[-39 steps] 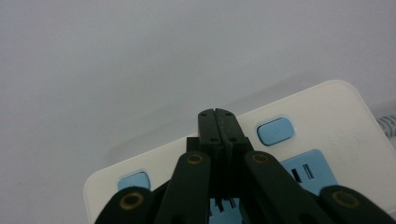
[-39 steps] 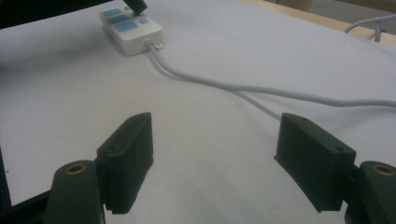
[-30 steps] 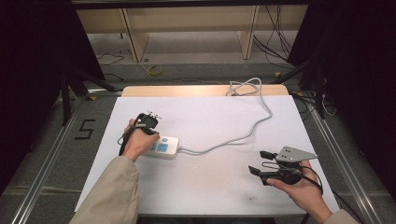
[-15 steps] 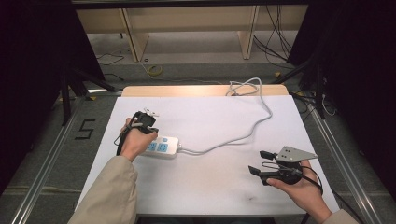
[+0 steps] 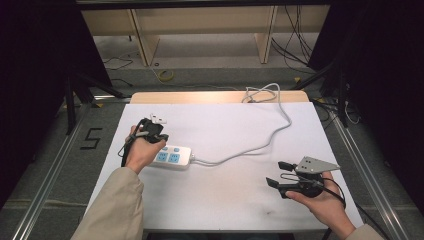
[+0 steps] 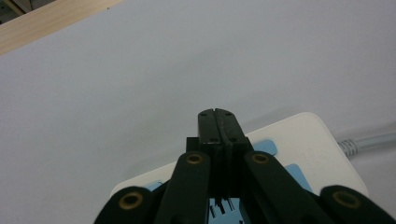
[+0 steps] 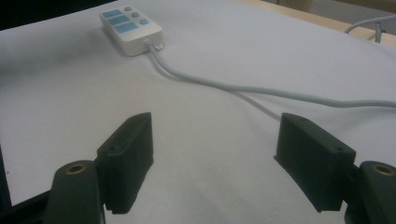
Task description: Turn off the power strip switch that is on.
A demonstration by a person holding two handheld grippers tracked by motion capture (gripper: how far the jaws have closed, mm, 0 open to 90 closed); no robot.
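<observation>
A white power strip [image 5: 175,156] with blue sockets lies on the white table at the left, and its grey cable [image 5: 250,147] runs off to the back right. My left gripper [image 5: 151,131] hovers over the strip's left end. In the left gripper view, my left gripper [image 6: 218,117] has its jaws shut with nothing between them, above the power strip [image 6: 310,142]. My right gripper [image 5: 275,173] rests at the front right, open and empty. In the right gripper view, my right gripper [image 7: 215,158] points toward the distant power strip [image 7: 130,28] and its cable [image 7: 261,91].
The white table sheet [image 5: 225,200] spreads between the two hands. A wooden table edge [image 5: 200,96] runs along the back, where the cable coils [image 5: 260,92]. Metal rails [image 5: 370,170] flank the table, and shelving legs and floor cables stand beyond.
The left hand has drifted very slightly left over the power strip. The right gripper has held still.
</observation>
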